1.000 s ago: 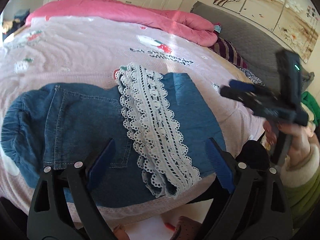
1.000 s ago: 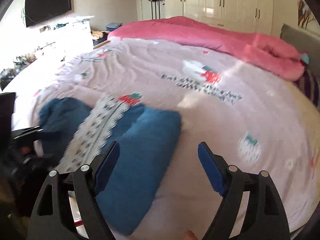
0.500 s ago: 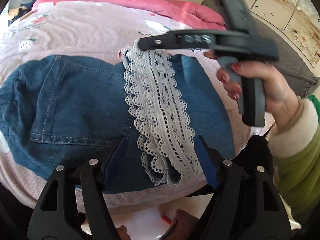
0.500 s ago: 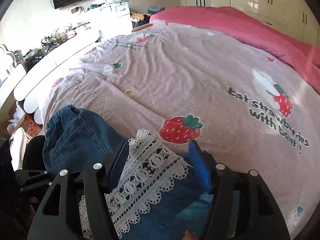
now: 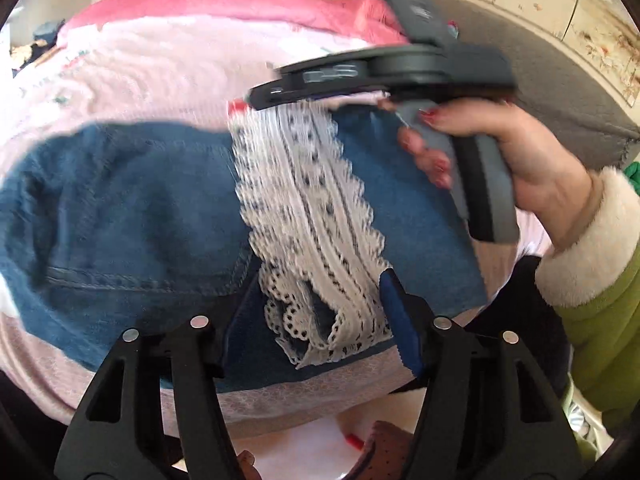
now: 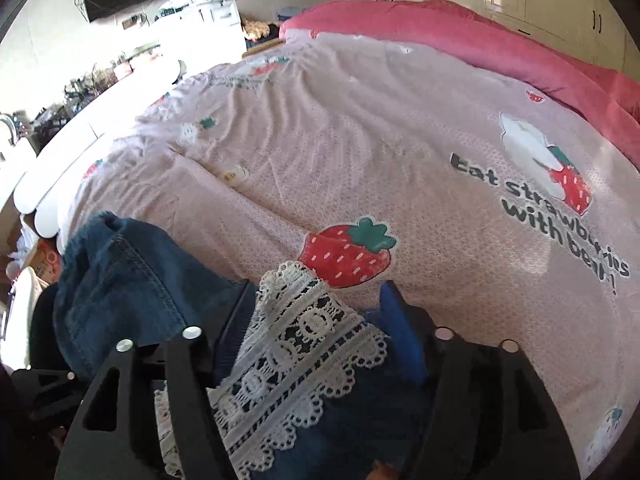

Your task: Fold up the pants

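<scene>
Looking from the left, you see the denim pants (image 5: 132,216) lying folded at the near edge of the bed (image 5: 160,80), on the pale pink sheet with strawberry prints (image 6: 348,252). Their gathered waist end lies toward the left side of the bed, and the white lace trim (image 5: 308,200) crosses the denim from the far side to the near edge, where it bunches up in loose folds.

Your left gripper (image 5: 320,312) is low over that near end of the lace. Its jaws have closed in during the last second and now stand partly apart — the bunched lace sits between the blue pads (image 5: 400,316), but the pads are not pressing on it as far as the left wrist view shows.

Further right, your right hand (image 5: 500,160) holds the right gripper (image 6: 316,324) above the far end of the lace, near the printed strawberry. Its jaws have just been opening again and stand apart on either side of the lace and denim there — the right wrist view shows fabric between the pads, without a clear pinch. A green sleeve (image 5: 600,340) with a cream fleece cuff covers the right wrist.

Along the far edge of the bed a pink blanket (image 6: 480,36) lies in a long roll.
</scene>
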Tool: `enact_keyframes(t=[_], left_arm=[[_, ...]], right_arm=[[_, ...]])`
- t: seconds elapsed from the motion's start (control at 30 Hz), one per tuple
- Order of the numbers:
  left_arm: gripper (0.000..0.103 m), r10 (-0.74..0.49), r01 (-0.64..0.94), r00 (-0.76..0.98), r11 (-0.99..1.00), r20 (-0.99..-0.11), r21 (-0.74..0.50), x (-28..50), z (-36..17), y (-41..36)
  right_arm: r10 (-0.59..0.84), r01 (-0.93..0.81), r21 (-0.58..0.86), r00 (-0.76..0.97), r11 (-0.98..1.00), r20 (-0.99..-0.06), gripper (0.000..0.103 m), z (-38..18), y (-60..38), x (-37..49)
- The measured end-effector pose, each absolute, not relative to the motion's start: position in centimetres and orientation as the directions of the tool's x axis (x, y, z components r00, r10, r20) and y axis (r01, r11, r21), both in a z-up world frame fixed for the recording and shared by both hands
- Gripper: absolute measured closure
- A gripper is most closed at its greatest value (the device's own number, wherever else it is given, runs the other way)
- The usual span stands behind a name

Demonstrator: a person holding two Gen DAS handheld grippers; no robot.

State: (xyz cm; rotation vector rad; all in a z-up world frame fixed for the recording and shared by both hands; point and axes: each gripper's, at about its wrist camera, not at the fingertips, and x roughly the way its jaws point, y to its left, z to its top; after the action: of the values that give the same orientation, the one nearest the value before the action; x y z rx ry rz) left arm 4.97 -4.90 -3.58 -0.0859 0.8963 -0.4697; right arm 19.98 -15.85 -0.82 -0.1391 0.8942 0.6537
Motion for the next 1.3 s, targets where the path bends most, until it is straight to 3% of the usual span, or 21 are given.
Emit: enact_keyframes(t=[0.07,0.2,0.23,0.3,0.5,0.93,0.97,1.03,1.3], left_arm=[[0.038,-0.432,0.363,0.572,0.896,-0.698,-0.256,4.6,-2.1,-4.5],[0.037,-0.462,0.374,0.6,0.884,-0.653,-0.281,4.3,-0.7,-4.7],[0.04,-0.461,0.381,0.601,0.883,-0.653,-0.274,4.2,-0.7,-5.2],[0.049,-0.481,0.402,0.58,0.871,-0.658,-0.282,4.0,-1.1,-6.0],[0.059,-0.455,0.426,0.489,0.869,-0.745,-0.251,4.0,-3.4,-8.3],[0.058,-0.458,0.399,0.477,0.873,-0.75,-0.28,4.1,-4.0,-7.3],[0.057,-0.455,0.393,0.484,0.876,-0.747,-0.279,4.0,-3.8,-6.9],[0.043,-0.448,0.378,0.501,0.883,-0.74,-0.278,3.6,-3.4,-6.2],[0.025,-0.382,0.242,0.595,0.924,-0.707,-0.296,1.5,-1.7,0.0]], right_arm=[[0.478,-0.571,0.156,0.471,0.806,-0.741,0.035,0.5,-17.5,18.8],[0.442,-0.534,0.148,0.478,0.832,-0.759,0.037,0.7,-19.9,17.2],[0.426,-0.525,0.143,0.471,0.839,-0.773,0.04,0.4,-20.4,17.0],[0.413,-0.517,0.144,0.456,0.844,-0.788,0.059,-0.5,-21.0,16.7],[0.365,-0.478,0.155,0.387,0.865,-0.846,0.063,-3.6,-21.7,16.5],[0.375,-0.45,0.176,0.405,0.876,-0.834,0.057,-3.0,-21.5,15.9],[0.383,-0.457,0.176,0.414,0.872,-0.826,0.054,-2.4,-21.3,15.7],[0.397,-0.481,0.168,0.426,0.861,-0.813,0.05,-1.3,-20.5,15.1],[0.455,-0.599,0.129,0.432,0.79,-0.779,0.035,1.9,-15.5,13.9]])
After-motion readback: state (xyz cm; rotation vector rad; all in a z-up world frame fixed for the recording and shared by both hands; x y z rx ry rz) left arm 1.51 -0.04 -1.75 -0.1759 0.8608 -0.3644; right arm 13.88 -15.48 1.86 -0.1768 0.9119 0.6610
